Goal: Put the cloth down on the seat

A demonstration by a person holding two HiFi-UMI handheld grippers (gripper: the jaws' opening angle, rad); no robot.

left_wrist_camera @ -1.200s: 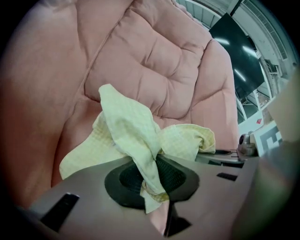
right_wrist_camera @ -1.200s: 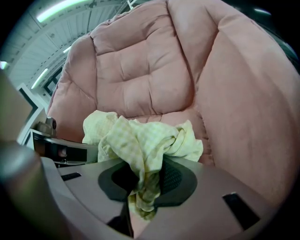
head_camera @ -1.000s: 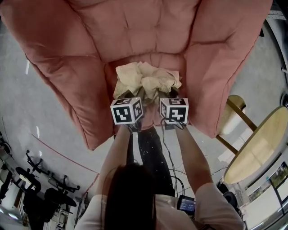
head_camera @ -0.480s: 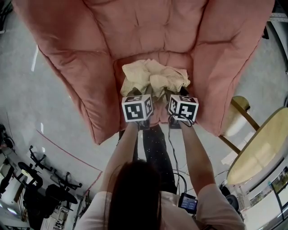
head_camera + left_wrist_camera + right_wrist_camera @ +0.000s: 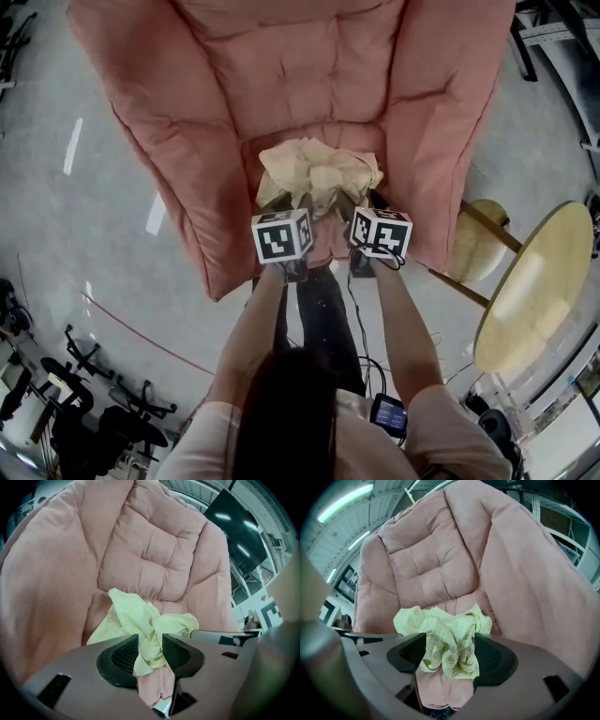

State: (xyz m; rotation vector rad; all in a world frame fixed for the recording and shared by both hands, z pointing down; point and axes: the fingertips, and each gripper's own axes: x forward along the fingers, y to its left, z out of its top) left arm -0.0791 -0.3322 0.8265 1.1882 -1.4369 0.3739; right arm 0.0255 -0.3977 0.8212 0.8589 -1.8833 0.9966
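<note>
Pink padded seat is carrying the crumpled yellow cloth near its front edge. I am opening both sets of jaws: my left gripper is loosening around one hanging fold, my right gripper around a thicker bunch.

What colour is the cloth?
The cloth is pale yellow, faintly checked; clearest in the right gripper view.

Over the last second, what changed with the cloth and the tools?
Both tools are letting go: the jaws of the left tool and right tool are opening, the cloth still between each pair. The cloth stays bunched on the seat; both tools remain at its front edge.
</note>
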